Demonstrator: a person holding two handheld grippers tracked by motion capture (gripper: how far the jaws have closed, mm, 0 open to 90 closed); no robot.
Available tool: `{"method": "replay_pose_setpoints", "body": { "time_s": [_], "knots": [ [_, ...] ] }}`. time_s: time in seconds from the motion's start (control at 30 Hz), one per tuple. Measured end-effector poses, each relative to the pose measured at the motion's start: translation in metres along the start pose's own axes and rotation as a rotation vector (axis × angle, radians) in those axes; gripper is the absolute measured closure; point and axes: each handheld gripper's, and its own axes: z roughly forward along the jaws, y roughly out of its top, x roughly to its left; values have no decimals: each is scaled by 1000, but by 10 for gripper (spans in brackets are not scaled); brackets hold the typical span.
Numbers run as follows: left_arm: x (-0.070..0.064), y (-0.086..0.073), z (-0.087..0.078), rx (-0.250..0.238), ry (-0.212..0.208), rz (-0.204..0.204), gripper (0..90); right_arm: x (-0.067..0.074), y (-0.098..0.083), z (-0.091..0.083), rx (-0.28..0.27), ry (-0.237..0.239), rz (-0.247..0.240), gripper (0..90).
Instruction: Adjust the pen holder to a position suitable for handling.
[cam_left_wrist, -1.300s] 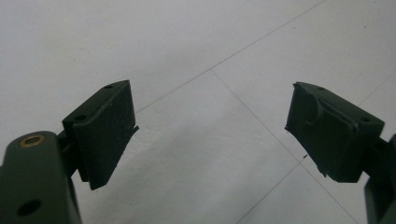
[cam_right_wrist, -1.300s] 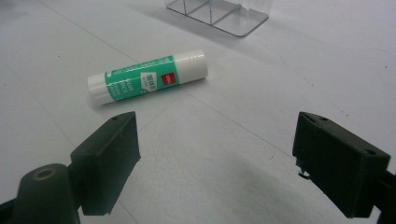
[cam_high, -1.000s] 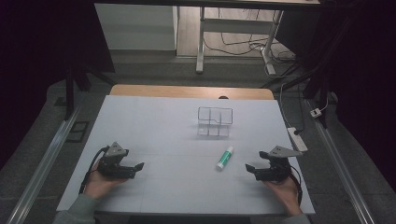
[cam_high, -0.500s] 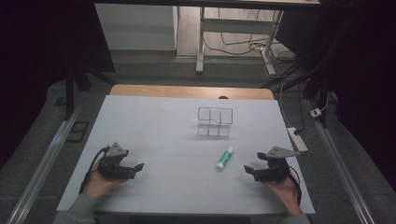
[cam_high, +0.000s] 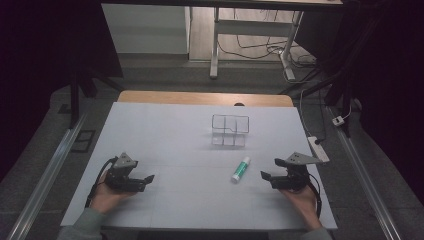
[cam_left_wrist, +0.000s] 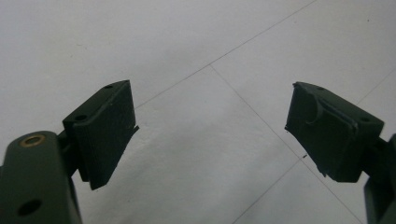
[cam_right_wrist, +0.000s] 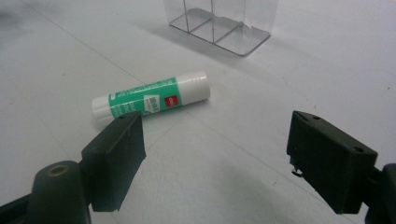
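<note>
Glue stick (cam_right_wrist: 150, 100) lies flat just beyond right tongs (cam_right_wrist: 215, 158), spread, empty; left tongs (cam_left_wrist: 210, 135) spread, well apart.

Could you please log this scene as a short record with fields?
surface: white table
glue stick: lying flat, green label, white cap, untouched
organiser: clear divided box, upright, beyond the glue stick, looks empty
left gripper: open, holds nothing, low over the table at its left
right gripper: open, holds nothing, just right of the glue stick, apart from it
hands: one on each gripper, at the near edge
</note>
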Motion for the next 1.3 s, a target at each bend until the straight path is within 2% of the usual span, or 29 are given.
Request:
{"method": "replay_pose_setpoints", "body": {
  "time_s": [0.13, 0.3, 0.57, 0.97, 1.3],
  "knots": [
    [0, 0, 1, 1, -1, 2, 155, 1, 3, 5, -2, -4, -1, 205],
    [-1, 0, 2, 6, -5, 7, 154, 2, 11, 12, 20, -18, -3, 221],
    [-1, 0, 4, 12, -6, 7, 155, 1, 23, 21, 12, -29, 12, 246],
    [-1, 0, 4, 14, -8, 8, 154, -12, 38, 39, 15, -69, 49, 281],
    [0, 0, 5, 17, -10, 8, 153, -21, 39, 52, 41, -115, 66, 358]
  ]
}}
